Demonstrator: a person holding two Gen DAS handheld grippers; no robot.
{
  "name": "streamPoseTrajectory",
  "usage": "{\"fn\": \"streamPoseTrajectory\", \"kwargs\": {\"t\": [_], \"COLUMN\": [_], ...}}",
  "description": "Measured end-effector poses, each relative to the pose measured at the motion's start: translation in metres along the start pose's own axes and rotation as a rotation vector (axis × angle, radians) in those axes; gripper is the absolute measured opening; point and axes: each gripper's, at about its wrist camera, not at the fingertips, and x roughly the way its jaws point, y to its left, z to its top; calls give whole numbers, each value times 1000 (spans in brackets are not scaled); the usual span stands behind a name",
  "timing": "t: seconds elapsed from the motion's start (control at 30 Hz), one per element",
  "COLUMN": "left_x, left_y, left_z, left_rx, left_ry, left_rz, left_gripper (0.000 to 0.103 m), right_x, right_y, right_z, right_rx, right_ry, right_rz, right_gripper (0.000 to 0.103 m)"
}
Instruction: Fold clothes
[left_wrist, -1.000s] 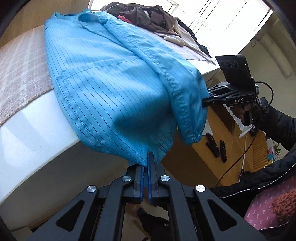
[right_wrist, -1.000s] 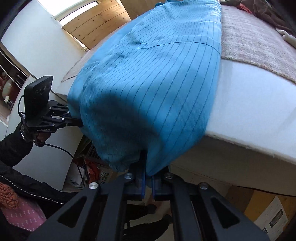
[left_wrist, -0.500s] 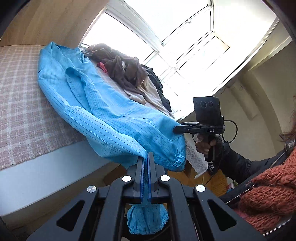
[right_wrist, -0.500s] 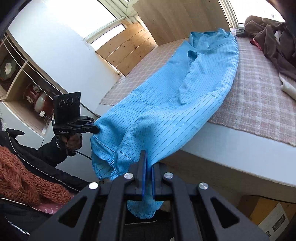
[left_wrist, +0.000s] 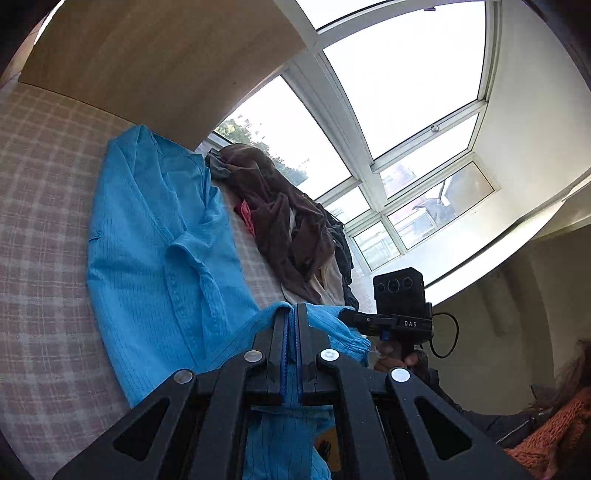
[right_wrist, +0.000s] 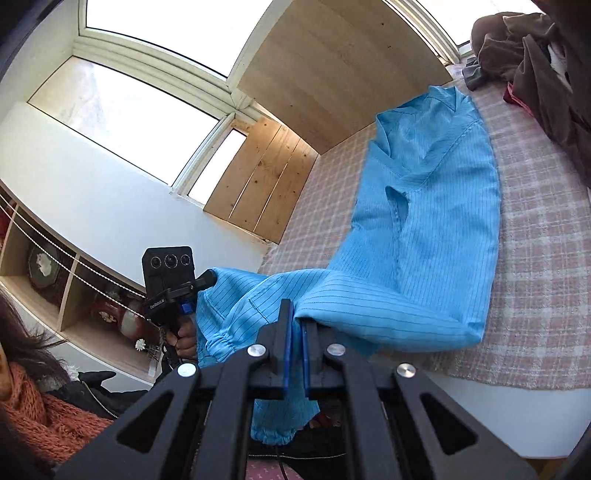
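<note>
I have the left gripper (left_wrist: 290, 347) and right gripper (right_wrist: 297, 350) each clamped on the blue garment's (left_wrist: 155, 258) lower end, lifted off the checked bed cover (left_wrist: 40, 206). Collar half lies flat; first fold unfinished, unfolded pile (left_wrist: 288, 225) untouched.

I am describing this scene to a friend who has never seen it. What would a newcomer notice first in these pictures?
First the bright blue striped garment, spread along the checked blanket with its near end lifted off it. That end is pinched by the left gripper and the right gripper, both shut on the cloth. Next, the heap of dark brown clothes beside the garment, under the big bright window.
</note>
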Motion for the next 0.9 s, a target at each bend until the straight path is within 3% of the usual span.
{"fn": "streamPoseTrajectory", "kwargs": {"t": [0.1, 0.13, 0.27, 0.33, 0.43, 0.5, 0.63, 0.77, 0.8, 0.9], "left_x": [42, 58, 104, 106, 102, 102, 107, 92, 87, 65], "left_y": [46, 66, 122, 129, 122, 115, 104, 93, 91, 89], "left_z": [38, 48, 65, 67, 72, 75, 80, 91, 94, 94], "left_rx": [-122, -177, -299, -333, -285, -243, -173, -119, -106, -66], "left_ry": [37, 61, 217, 240, 274, 302, 379, 382, 377, 366], "left_rz": [101, 171, 357, 342, 339, 351, 371, 357, 357, 373], "left_gripper": [3, 2, 3, 4, 12, 18, 24, 27, 31, 32], "right_x": [29, 40, 82, 98, 105, 99, 89, 72, 65, 46], "right_y": [-41, -59, -130, -157, -172, -170, -159, -148, -143, -129], "right_z": [47, 61, 100, 107, 113, 117, 124, 127, 127, 123], "right_rx": [113, 159, 327, 419, 497, 500, 502, 474, 458, 398], "right_ry": [39, 53, 154, 232, 291, 295, 305, 276, 264, 226], "right_rz": [-24, -41, -172, -206, -150, -121, -28, -102, -113, -117], "right_gripper": [4, 4, 8, 10, 22, 34, 44, 45, 45, 45]}}
